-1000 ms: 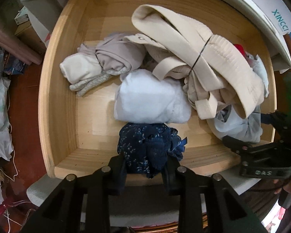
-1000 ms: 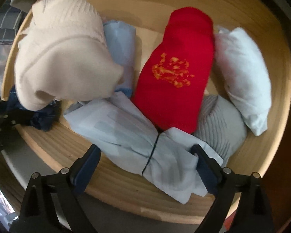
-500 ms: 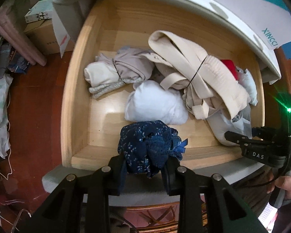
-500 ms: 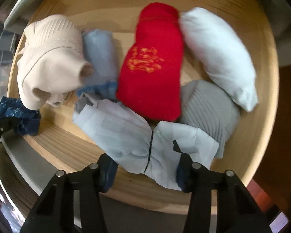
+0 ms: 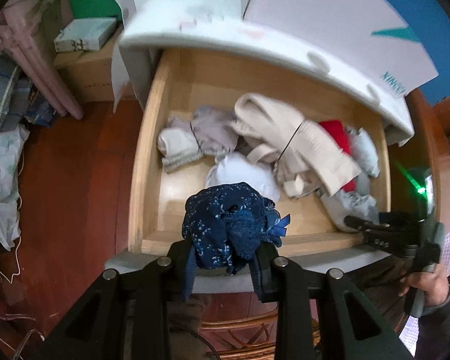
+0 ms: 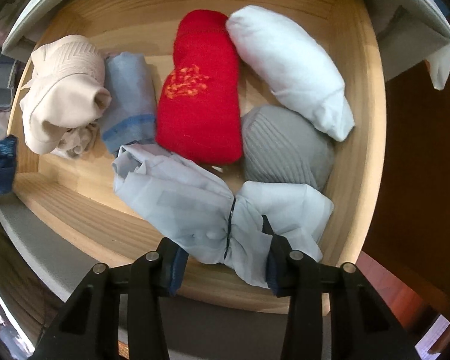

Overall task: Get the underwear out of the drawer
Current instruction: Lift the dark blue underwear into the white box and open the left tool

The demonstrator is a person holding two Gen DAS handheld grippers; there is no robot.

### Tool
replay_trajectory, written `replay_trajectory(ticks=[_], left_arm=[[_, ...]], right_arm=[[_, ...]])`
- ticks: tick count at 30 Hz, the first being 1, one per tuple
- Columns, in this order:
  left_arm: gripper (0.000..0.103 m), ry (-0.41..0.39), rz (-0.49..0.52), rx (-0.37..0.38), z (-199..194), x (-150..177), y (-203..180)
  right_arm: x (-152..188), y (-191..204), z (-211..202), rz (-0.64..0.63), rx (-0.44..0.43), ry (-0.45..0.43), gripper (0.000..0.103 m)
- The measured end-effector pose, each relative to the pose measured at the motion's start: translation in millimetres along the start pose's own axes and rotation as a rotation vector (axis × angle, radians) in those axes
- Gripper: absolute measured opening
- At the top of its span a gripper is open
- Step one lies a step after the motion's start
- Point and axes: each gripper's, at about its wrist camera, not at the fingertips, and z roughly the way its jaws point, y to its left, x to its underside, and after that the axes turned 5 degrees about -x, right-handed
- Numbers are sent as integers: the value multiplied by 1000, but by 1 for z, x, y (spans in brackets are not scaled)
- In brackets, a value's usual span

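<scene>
A dark blue patterned underwear bundle is pinched between the pads of the left tongs and is held above the near front edge of the open wooden drawer. The right tongs are closing on a pale blue bundle tied with a dark band — the cloth is between the pads and is pressed from both sides at the near right of the drawer. Further garments lie inside: a red roll with an orange print, a white roll at its right, a grey ribbed piece, a cream bundle at the left — all close together.
</scene>
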Motion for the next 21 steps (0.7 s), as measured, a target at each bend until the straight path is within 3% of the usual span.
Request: replay_trajectory(ticks=[12,17,21], left_arm=[[29,-281,58,-2,-135,-46,-17],[30,-397,135,-10,-183,-95,-53],[30,-424,163,0,-188,-144,-83]], right_arm=[[25,-13,21,17,-11,-30,41],[33,-11,23,25,-16,-48,41],[39,-17,23,35,-28,-60,42]])
